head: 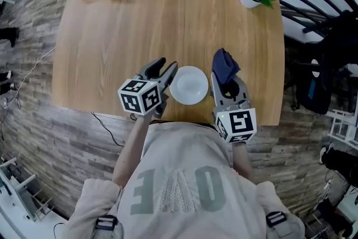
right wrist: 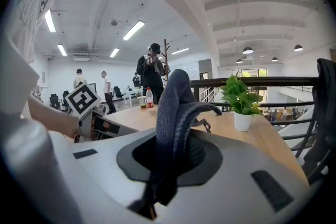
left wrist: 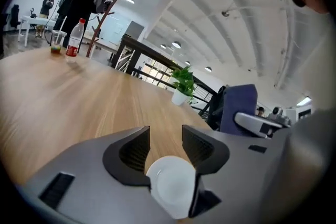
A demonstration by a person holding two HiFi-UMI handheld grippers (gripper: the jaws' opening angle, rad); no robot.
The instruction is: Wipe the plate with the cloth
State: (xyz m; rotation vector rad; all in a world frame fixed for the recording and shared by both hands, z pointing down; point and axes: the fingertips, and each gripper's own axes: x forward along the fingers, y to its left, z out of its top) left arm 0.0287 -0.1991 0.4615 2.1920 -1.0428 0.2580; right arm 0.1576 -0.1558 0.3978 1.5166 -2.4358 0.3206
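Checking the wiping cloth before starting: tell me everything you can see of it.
The cloth is dark blue, soft and knitted-looking, bunched into folds. The right gripper is shut on it; its free end stands past the jaws, drooping over. In the head view it is held over the table, just right of the white plate, not touching it.

Bright, even glow from the ceiling strip lights (right wrist: pixel 135 29); soft shadows on the table (head: pixel 168 19); gripper views bend, corners go black.
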